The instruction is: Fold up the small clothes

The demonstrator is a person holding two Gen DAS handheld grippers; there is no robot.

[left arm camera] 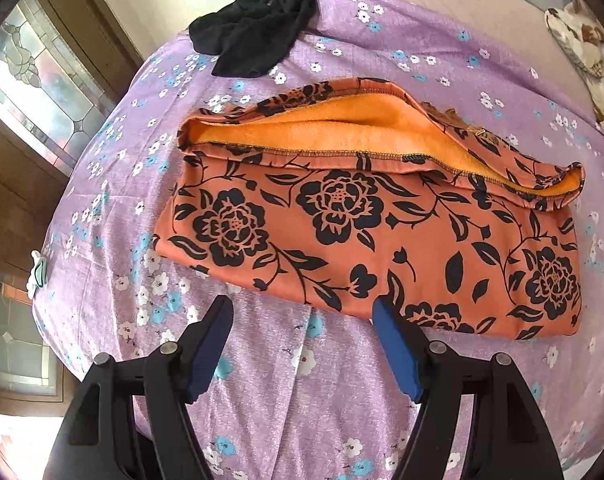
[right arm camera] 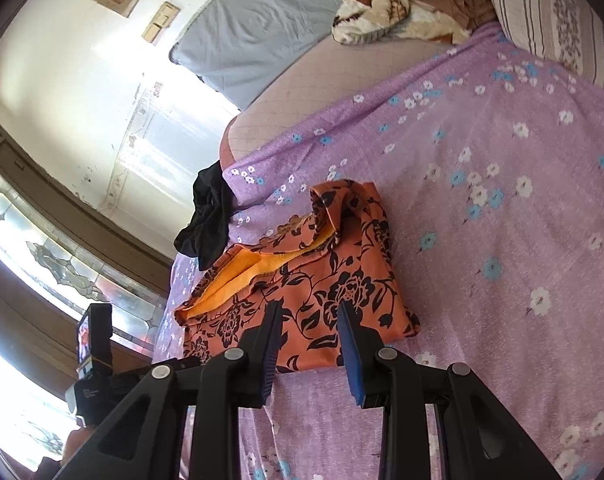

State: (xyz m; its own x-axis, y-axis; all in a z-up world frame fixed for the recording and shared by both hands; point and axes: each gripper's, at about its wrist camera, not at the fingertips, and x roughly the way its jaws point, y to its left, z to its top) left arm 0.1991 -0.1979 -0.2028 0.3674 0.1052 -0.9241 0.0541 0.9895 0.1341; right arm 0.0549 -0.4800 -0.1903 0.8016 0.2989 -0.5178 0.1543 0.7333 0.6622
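Left gripper [left arm camera: 302, 308]: jaws wide, empty, poised at the near edge of the orange floral garment [left arm camera: 366, 232].
Right gripper [right arm camera: 310, 312]: jaws narrower, nothing between them, over the same near edge.
Garment: folded on the purple bedsheet [left arm camera: 269, 380], fleece lining gaping at the far hem.
Risk: a pinch taking only the top layer would likely pull the fold apart.
Risk: the sheet may get nipped too.
Black garment [left arm camera: 257, 24]: at the bed's far corner, could slide off.

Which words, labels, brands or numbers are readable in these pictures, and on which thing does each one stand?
None can be read.
Camera device beside the right gripper: small white print, too blurred to read.
Orange flowered garment, black cloth, purple bedsheet: patterns only, no text.
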